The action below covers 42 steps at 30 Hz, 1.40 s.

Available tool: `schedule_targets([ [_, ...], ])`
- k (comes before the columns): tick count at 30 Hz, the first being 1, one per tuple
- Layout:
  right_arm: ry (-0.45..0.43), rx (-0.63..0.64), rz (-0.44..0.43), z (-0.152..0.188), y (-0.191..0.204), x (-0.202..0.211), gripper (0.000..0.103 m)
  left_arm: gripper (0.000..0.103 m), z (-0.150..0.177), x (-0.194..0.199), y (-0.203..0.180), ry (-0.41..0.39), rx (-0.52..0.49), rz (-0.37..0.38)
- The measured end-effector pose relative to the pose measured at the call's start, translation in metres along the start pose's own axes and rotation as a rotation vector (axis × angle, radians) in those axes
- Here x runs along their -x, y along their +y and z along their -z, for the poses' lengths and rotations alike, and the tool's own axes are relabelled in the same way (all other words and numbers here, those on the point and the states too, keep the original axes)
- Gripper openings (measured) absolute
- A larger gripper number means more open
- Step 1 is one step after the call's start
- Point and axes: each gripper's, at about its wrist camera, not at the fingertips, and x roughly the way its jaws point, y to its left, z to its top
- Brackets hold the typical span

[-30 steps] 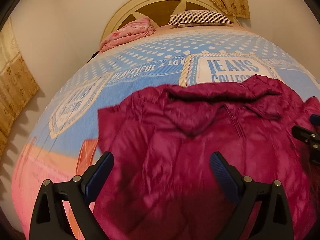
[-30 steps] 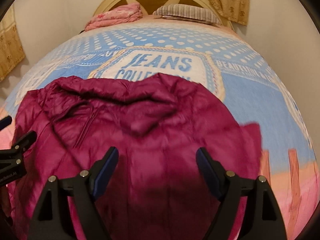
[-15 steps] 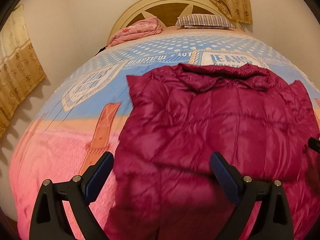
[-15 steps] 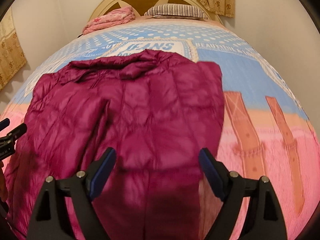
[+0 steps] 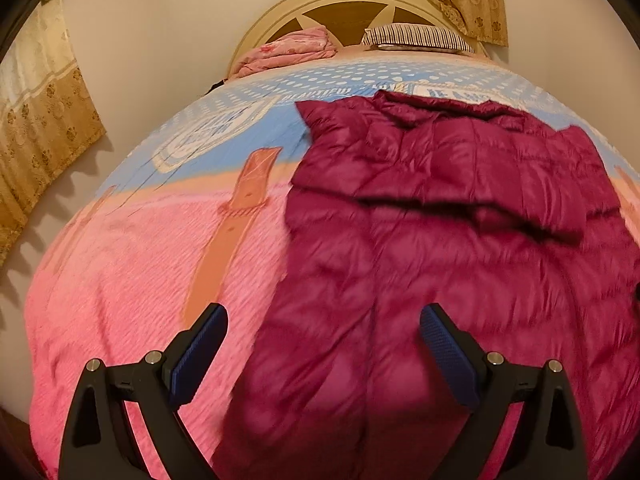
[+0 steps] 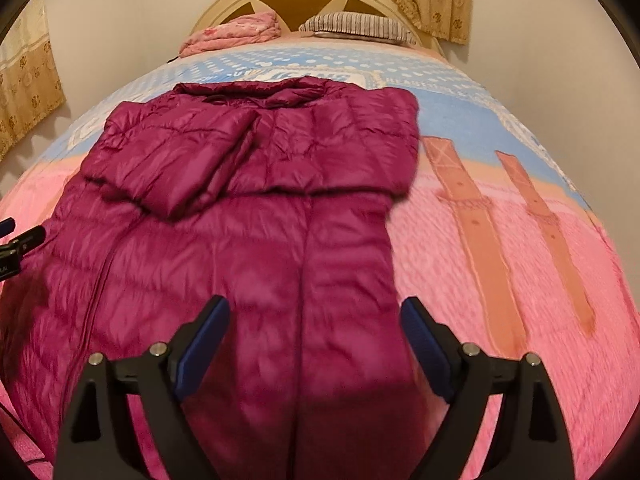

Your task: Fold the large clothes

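left gripper [image 5: 322,330] spread wide, empty | right gripper [image 6: 314,322] spread wide, empty | magenta down coat [image 6: 248,216] flat on bed [image 6: 520,264], sleeves folded across far part

A home bedroom. A bed [image 5: 120,280] fills the view ahead of each gripper, covered by a pink and blue printed blanket [image 6: 500,280] with lettering. At its far end stands an arched cream headboard [image 5: 352,0], with a striped pillow [image 5: 416,36] and a folded pink quilt [image 5: 288,50] resting against it. Patterned gold curtains [image 5: 44,112] hang on the plain pale walls [image 5: 160,40], left and beyond the headboard.
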Motion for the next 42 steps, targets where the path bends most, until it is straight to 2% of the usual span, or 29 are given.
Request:
schedule_targets([
  [14, -0.010, -0.074, 0.045, 0.069, -0.021, 0.044, 0.093, 0.097, 0.074, 0.035, 0.040, 0.019, 0.048, -0.017],
  [18, -0.013, -0.072, 0.051, 0.083, -0.023, 0.053, 0.093, 0.097, 0.092, 0.038, 0.045, 0.030, 0.037, -0.058],
  [28, -0.014, -0.092, 0.013, 0.115, -0.018, 0.064, 0.093, 0.097, 0.119, 0.052, 0.055, 0.035, 0.058, -0.006],
  [31, -0.016, -0.077, 0.008, 0.117, -0.016, 0.065, 0.087, 0.097, 0.119, 0.051, 0.056, 0.037, 0.064, 0.013],
  [33, -0.018, -0.073, -0.001, 0.118, -0.015, 0.067, 0.080, 0.097, 0.120, 0.050, 0.057, 0.037, 0.078, 0.031],
  [35, -0.021, -0.070, -0.009, 0.117, -0.013, 0.069, 0.069, 0.096, 0.120, 0.049, 0.058, 0.041, 0.082, 0.050],
  [36, -0.021, -0.069, -0.016, 0.117, -0.012, 0.069, 0.065, 0.085, 0.120, 0.049, 0.058, 0.041, 0.081, 0.063],
  [37, -0.023, -0.067, -0.025, 0.117, -0.011, 0.071, 0.053, 0.067, 0.120, 0.049, 0.057, 0.042, 0.077, 0.083],
  [38, -0.027, -0.065, -0.043, 0.116, -0.010, 0.072, 0.041, 0.058, 0.119, 0.051, 0.055, 0.042, 0.071, 0.114],
  [39, -0.027, -0.064, -0.060, 0.116, -0.009, 0.073, 0.036, 0.040, 0.119, 0.053, 0.051, 0.038, 0.058, 0.129],
  [40, -0.026, -0.064, -0.078, 0.116, -0.008, 0.073, 0.027, 0.027, 0.119, 0.057, 0.046, 0.028, 0.032, 0.116],
  [41, -0.027, -0.068, -0.098, 0.116, -0.007, 0.073, 0.021, 0.023, 0.119, 0.059, 0.043, 0.020, 0.015, 0.104],
  [42, -0.026, -0.068, -0.104, 0.116, -0.006, 0.074, 0.019, 0.014, 0.119, 0.062, 0.040, 0.012, 0.000, 0.098],
])
